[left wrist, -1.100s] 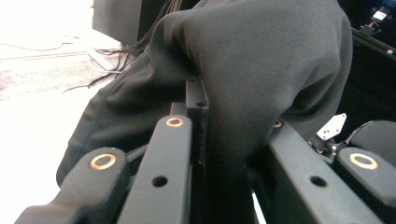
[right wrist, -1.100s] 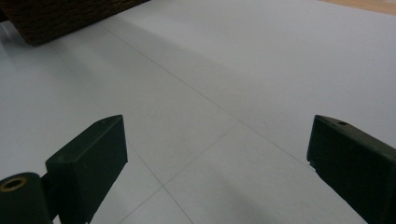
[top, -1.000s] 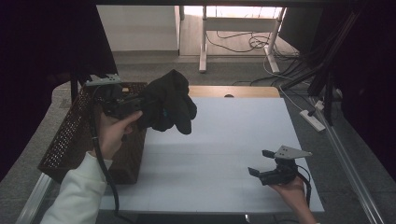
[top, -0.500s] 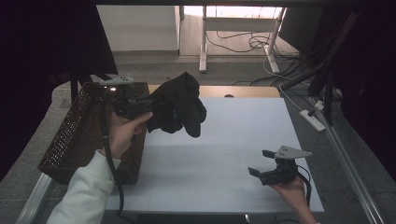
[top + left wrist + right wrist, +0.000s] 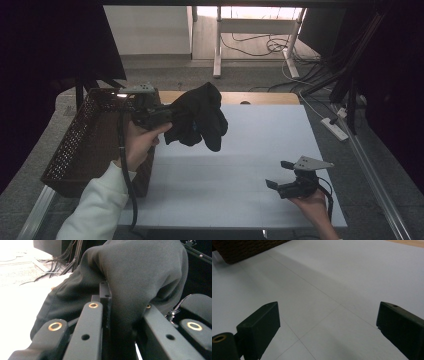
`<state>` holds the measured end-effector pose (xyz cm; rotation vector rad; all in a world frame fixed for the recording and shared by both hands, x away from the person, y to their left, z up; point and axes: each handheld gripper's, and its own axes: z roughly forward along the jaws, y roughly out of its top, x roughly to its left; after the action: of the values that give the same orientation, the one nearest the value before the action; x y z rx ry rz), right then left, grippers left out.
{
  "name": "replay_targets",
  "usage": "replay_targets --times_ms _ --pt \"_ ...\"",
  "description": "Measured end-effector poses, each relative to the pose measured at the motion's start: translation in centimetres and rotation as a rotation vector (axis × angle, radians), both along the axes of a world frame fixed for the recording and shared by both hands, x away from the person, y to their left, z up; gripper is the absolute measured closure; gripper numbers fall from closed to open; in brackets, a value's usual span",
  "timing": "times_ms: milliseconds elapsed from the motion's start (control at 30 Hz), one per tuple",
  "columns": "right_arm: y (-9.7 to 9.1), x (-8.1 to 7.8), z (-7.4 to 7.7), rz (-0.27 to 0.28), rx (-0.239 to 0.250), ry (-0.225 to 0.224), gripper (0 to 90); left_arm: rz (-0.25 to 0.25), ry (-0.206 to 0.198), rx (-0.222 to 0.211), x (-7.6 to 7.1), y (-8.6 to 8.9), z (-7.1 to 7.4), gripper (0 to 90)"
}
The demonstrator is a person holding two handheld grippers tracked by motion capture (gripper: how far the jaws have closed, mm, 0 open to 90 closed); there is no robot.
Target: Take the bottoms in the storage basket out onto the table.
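The left claw is clamped tight on a black cloth, holding it up over the white worktop, just beside the brown basket. The right claw rests low, its jaws wide apart.

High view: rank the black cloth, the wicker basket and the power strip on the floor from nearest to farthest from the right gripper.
From the right gripper, at the table's near right:
1. Power strip, on the floor beyond the right edge.
2. Black cloth, held up left of centre by the left gripper.
3. Wicker basket, far left.
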<state>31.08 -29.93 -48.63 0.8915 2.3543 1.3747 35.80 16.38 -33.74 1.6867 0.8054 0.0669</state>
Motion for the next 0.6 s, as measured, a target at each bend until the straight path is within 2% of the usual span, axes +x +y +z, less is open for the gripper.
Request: replay_targets --times_ms 133,333,600 --pt "0.0 0.0 0.0 -0.001 0.001 0.0 5.0 -0.005 0.007 0.021 0.2 -0.6 -0.3 81.4" --pt "0.0 0.0 0.1 0.0 0.003 0.0 4.9 -0.012 0.017 0.018 0.4 -1.2 -0.7 81.5" --pt "0.0 0.0 0.0 0.0 0.003 0.001 5.0 -0.024 0.034 0.037 0.7 -2.1 -1.5 81.4"
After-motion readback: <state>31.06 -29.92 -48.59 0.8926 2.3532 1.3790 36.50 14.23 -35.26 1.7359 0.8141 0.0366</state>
